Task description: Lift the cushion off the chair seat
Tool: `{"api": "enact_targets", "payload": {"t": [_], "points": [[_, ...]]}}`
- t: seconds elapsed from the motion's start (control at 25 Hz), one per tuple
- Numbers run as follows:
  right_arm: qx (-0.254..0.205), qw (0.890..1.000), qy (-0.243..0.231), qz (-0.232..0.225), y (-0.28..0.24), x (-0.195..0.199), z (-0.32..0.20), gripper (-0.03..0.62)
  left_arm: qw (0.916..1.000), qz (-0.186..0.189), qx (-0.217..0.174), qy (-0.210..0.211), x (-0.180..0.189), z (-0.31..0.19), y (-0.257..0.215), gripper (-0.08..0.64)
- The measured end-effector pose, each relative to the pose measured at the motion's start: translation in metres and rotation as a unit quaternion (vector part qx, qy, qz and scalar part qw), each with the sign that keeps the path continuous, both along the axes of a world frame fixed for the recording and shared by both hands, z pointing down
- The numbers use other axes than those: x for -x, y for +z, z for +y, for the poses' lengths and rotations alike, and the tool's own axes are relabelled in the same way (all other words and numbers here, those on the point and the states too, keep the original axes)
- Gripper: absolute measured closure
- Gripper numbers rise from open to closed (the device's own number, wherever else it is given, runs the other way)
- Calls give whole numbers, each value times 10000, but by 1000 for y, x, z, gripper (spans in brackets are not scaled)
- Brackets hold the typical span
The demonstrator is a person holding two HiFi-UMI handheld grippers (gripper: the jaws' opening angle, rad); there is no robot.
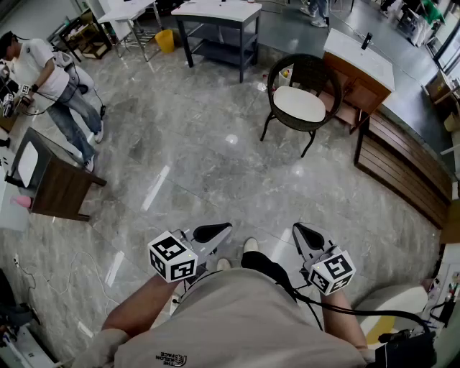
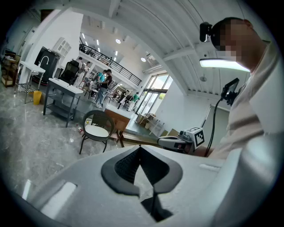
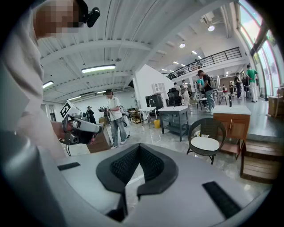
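A dark wicker chair (image 1: 310,74) stands far ahead across the marble floor, with a white round cushion (image 1: 299,103) lying flat on its seat. The chair (image 2: 98,120) and cushion (image 2: 96,131) show small in the left gripper view. In the right gripper view the chair (image 3: 208,127) and its cushion (image 3: 204,143) also look small. My left gripper (image 1: 218,231) and right gripper (image 1: 302,232) are held close to my body, far short of the chair. The left gripper (image 2: 140,149) has its pads met at the tip and holds nothing. The right gripper (image 3: 139,146) is likewise shut and empty.
A grey work table (image 1: 216,13) stands behind the chair to its left. A wooden cabinet with a white top (image 1: 361,62) and slatted wooden steps (image 1: 402,169) lie to the chair's right. A person (image 1: 50,79) stands at far left near a small brown table (image 1: 56,183). A yellow bin (image 1: 166,39) sits beyond.
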State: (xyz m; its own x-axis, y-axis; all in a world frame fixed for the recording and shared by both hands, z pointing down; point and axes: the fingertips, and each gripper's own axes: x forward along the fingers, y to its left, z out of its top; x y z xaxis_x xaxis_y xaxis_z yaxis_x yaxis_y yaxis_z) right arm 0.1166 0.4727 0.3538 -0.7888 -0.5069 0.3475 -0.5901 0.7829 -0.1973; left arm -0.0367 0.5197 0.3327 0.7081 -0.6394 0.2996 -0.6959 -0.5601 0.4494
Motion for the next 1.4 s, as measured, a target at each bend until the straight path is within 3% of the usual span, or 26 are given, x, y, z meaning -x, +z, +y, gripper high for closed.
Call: {"api": "enact_targets", "payload": {"t": [0.16, 0.44, 0.72, 1.0, 1.24, 1.4], "points": [[-240, 9997, 13, 70, -15, -6, -37, 580, 9997, 27, 65, -217, -1, -28, -5, 552], [-252, 9997, -18, -59, -5, -18, -108, 580, 9994, 66, -34, -339, -16, -91, -17, 554], [281, 9989, 325, -189, 32, -5, -171, 577, 9998, 113, 114, 79, -10, -166, 2, 553], [681, 9921, 1012, -298, 50, 33, -277, 553, 9980, 85, -58, 619, 40, -288, 6, 552], [1100, 9771, 1756, -484, 78, 58, -374, 526, 9922, -24, -66, 1247, 80, -382, 7, 548], [1613, 9570, 2246, -877, 116, 50, -438, 522, 9899, -32, 54, 1416, 84, -432, 16, 512]]}}
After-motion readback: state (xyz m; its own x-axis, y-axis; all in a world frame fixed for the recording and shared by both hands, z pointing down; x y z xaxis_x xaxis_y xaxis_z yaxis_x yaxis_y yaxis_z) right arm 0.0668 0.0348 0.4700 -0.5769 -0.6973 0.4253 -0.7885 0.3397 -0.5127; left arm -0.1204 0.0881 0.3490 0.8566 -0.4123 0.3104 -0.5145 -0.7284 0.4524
